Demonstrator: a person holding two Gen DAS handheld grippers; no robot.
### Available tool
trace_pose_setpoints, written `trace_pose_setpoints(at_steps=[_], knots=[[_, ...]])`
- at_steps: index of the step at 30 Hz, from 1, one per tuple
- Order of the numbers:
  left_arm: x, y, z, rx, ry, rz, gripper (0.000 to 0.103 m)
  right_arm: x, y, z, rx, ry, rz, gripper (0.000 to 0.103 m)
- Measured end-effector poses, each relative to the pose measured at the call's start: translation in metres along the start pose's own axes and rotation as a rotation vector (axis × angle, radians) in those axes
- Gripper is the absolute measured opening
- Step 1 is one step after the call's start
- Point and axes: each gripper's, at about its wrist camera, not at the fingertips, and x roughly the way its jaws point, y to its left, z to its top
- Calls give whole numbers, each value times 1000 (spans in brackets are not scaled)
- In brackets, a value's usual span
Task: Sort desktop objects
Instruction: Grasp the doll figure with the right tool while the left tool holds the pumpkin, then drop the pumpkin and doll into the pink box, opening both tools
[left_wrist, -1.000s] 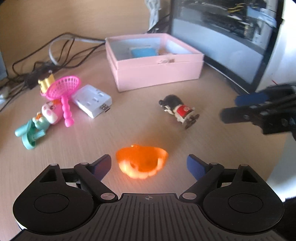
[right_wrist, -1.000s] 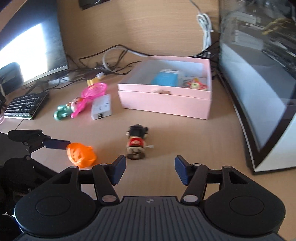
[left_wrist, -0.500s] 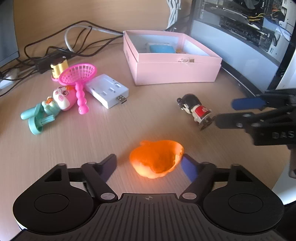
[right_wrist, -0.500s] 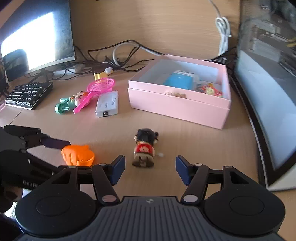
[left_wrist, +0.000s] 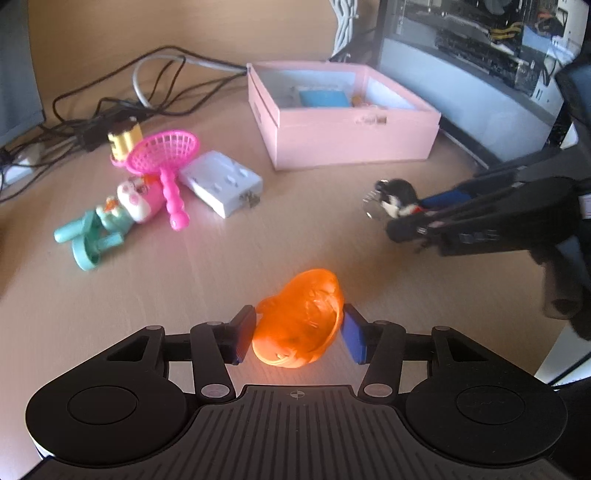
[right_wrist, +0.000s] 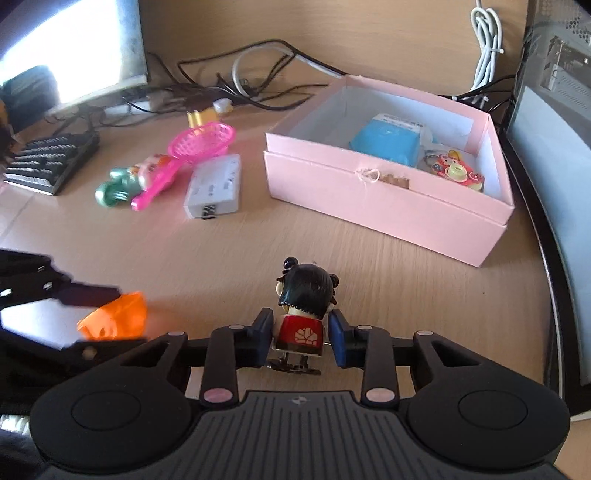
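Note:
A translucent orange toy (left_wrist: 299, 321) sits between the blue pads of my left gripper (left_wrist: 297, 334). Its jaws are closing and both pads touch the toy's sides. A small wind-up doll (right_wrist: 304, 288) with black hair and a red body stands between the pads of my right gripper (right_wrist: 300, 334). Those jaws are closing too, with the pads against the doll's body. In the left wrist view the right gripper (left_wrist: 410, 218) reaches in from the right around the doll (left_wrist: 397, 192). An open pink box (right_wrist: 384, 206) stands behind, holding a blue item and a keyring.
To the left lie a pink toy net (left_wrist: 166, 155), a white adapter (left_wrist: 221, 182), a green and pink figure (left_wrist: 110, 218) and a yellow item (left_wrist: 123, 136). Cables (right_wrist: 258, 74), a keyboard (right_wrist: 51, 158) and a monitor (right_wrist: 70, 48) fill the back left. A computer case (left_wrist: 480, 48) stands at right.
The left jaws have narrowed onto the orange toy, which now stands tilted up. The right gripper moved forward over the doll and its jaws narrowed onto it.

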Motion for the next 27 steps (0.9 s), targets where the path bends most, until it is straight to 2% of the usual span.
trace_pose_setpoints(at_steps=[3,7,10,14,17,19,22,24,27], knots=[[-14,3,20,3,-42,-34,55,-35,-9,13,10,-64,27,32],[-31,-1,71,67,-177,-53,55,-90,-28,48,43,-246,0,32],[-32,-5,114,106,-265,-60,55,-117,-45,77,74,-356,-30,32],[-15,-7,161,159,-339,-51,55,-121,-66,104,101,-427,-92,32],[15,0,191,139,-328,-104,57,-103,-86,121,147,-419,-91,32],[32,4,198,134,-306,-100,73,-82,-98,129,182,-386,-59,35],[40,19,187,97,-272,-75,84,-61,-111,127,247,-354,-77,38],[38,31,169,63,-244,-61,89,-56,-114,123,252,-344,-80,43],[40,46,130,38,-173,-14,91,-40,-114,115,241,-306,-104,44]])
